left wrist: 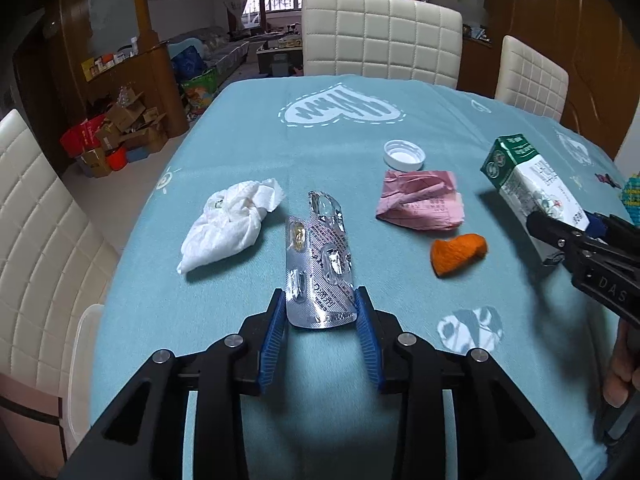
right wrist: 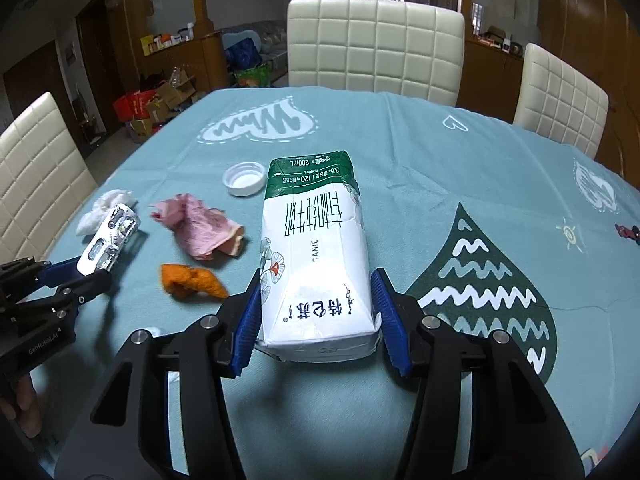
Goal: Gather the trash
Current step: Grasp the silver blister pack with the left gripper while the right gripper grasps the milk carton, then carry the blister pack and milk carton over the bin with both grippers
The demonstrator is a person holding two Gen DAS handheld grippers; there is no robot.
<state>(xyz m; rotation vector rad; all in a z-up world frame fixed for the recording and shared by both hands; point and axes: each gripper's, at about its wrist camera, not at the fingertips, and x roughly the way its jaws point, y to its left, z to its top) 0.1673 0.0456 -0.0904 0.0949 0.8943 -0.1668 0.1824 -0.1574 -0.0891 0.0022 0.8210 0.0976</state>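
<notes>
My left gripper (left wrist: 320,300) is shut on a silver blister pack (left wrist: 320,260) and holds it above the table; the pack also shows in the right wrist view (right wrist: 108,240). My right gripper (right wrist: 316,292) is shut on a white and green milk carton (right wrist: 316,248), lifted off the cloth; the carton also shows in the left wrist view (left wrist: 528,184). On the blue tablecloth (left wrist: 320,128) lie a crumpled white tissue (left wrist: 232,224), a crumpled pink paper (left wrist: 420,200), an orange peel (left wrist: 458,254) and a white bottle cap (left wrist: 404,155).
White padded chairs stand at the far side (left wrist: 380,36), far right (left wrist: 532,76) and left (left wrist: 36,216). A clear plastic bin rim (left wrist: 80,360) sits at the table's left edge. Boxes are piled on the floor at left (left wrist: 116,132).
</notes>
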